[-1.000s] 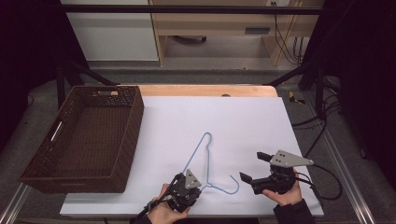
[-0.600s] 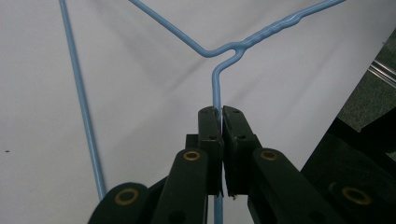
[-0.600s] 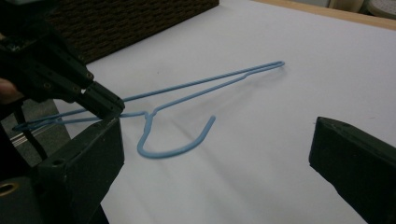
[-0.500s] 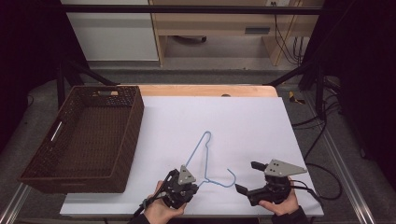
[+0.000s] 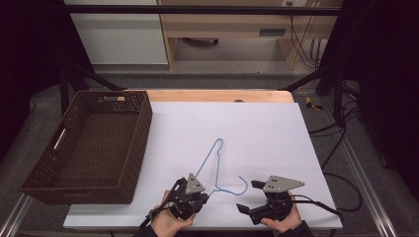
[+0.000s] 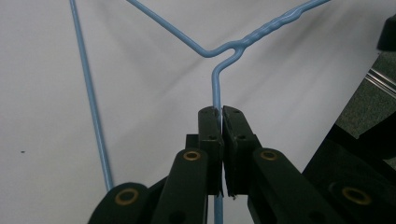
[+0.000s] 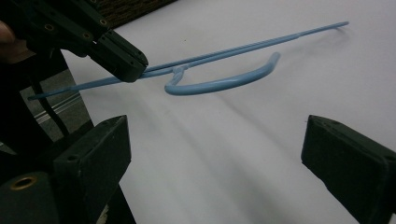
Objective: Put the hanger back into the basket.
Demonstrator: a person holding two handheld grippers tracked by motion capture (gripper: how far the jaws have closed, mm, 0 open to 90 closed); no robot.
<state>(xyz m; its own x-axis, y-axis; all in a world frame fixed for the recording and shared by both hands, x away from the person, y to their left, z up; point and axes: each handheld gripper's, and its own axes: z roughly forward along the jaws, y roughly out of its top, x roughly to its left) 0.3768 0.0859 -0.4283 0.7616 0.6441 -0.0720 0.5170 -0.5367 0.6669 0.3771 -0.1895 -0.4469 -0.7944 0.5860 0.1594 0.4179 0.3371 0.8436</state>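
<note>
Light-blue wire coat hanger (image 5: 213, 165) sits on the white table sheet (image 5: 257, 133), near the front edge, and your left gripper (image 5: 193, 193) has it — jaws pressed together on one wire arm just below the twisted neck, plain as day in the left gripper view, where the wire (image 6: 217, 88) runs straight up out of the black pads (image 6: 209, 133). From above, the hanger's hook (image 5: 241, 183) curls out to the right, between your two grippers.

Your right gripper (image 5: 248, 196) is spread wide with nothing between the jaws; they've just been easing in a touch, but in the right gripper view there's only bare sheet between the two black pads (image 7: 95, 154). It's close beside the hook and not touching it.

Writing? No brand or label readable anywhere — not on the hanger, not on the grey three-cornered plates, not on the dark-brown woven basket (image 5: 86, 148) standing at the left of the table, its near left corner hanging past the table's edge.

Hard to make out: in the left gripper view the hanger's far corners run off the top of the frame, and the wire below the pads is hidden behind the jaws. In the right gripper view the hanger's long arm goes blurred at its far tip. From above, your forearms are cut off at the bottom edge.
</note>
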